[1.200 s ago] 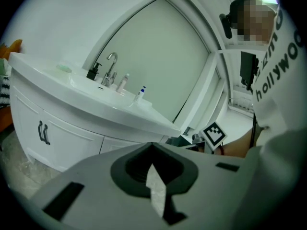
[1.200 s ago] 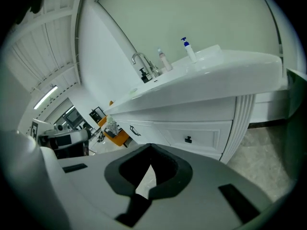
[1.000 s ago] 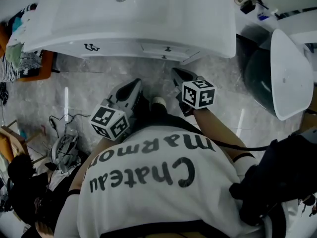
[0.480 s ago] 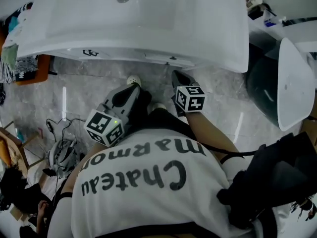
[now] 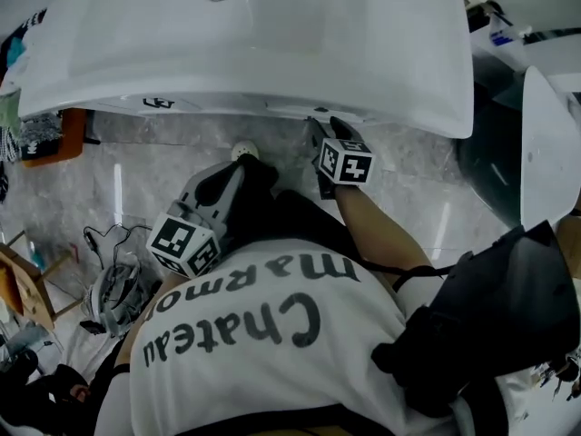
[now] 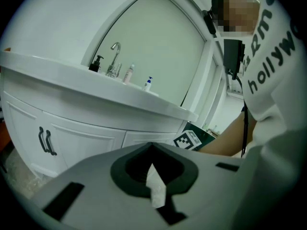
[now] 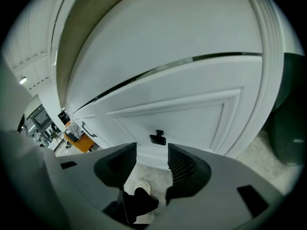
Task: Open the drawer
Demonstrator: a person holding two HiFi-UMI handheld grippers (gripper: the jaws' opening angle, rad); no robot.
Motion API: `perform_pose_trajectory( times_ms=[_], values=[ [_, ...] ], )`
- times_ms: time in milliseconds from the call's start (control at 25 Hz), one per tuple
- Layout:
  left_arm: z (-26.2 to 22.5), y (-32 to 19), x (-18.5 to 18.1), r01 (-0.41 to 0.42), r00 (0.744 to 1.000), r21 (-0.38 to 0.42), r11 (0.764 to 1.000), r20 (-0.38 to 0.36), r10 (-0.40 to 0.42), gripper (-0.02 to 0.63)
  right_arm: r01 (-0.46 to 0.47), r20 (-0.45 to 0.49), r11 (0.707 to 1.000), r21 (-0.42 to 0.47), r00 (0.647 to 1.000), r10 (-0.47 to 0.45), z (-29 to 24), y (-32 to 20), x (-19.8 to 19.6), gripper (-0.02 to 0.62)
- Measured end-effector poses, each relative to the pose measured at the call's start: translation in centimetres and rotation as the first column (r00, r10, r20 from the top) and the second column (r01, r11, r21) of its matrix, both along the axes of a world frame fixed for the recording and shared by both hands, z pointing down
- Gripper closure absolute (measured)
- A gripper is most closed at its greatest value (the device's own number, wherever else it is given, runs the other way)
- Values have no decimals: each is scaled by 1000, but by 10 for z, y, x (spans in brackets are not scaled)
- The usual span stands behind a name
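Your right gripper (image 7: 152, 161) has its jaws apart and lined up on the dark pull (image 7: 157, 138) of the drawer (image 7: 187, 116), just short of it and not touching. The drawer sits shut under the white vanity top (image 5: 272, 62). Your left gripper (image 6: 152, 152) hangs by your torso, facing the cabinet doors (image 6: 76, 143), with its jaws together.

Shirt (image 5: 272, 352) printed "Chateau Marmon", "hollywo" partly visible
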State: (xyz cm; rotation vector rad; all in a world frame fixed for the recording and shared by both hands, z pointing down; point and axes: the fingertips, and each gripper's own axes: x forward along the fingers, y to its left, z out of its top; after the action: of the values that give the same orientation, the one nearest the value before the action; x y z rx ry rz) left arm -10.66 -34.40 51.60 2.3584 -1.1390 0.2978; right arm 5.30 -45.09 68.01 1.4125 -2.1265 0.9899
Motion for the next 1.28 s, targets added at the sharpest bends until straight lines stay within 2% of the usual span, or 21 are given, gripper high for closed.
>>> perform_pose_trajectory(
  times_ms=[240,400,520,560,880,1280],
  values=[
    [0,10,-6,25,1000,-25,999,-1,-25,606,-121,7,991,-56,993,121,12,-14,7,399],
    [-9,16,-9,34,999,-37,999,10,-33,606,-150,-7,985,-88,989,150,16,-21,7,399],
    [-18,17,-12,51,999,-41,998,15,-50,606,-130,-43,987,-92,991,127,18,-26,6,414],
    [-21,17,-12,57,998,-43,997,16,-56,606,-115,-55,990,-84,992,110,17,-27,4,460],
    [-28,20,-16,88,996,-56,995,32,-86,606,-60,-79,993,-101,996,52,18,-22,2,467],
    [-33,26,-3,90,996,-53,995,19,-89,606,-1,-89,981,-192,996,-16,20,11,1,468]
  ],
)
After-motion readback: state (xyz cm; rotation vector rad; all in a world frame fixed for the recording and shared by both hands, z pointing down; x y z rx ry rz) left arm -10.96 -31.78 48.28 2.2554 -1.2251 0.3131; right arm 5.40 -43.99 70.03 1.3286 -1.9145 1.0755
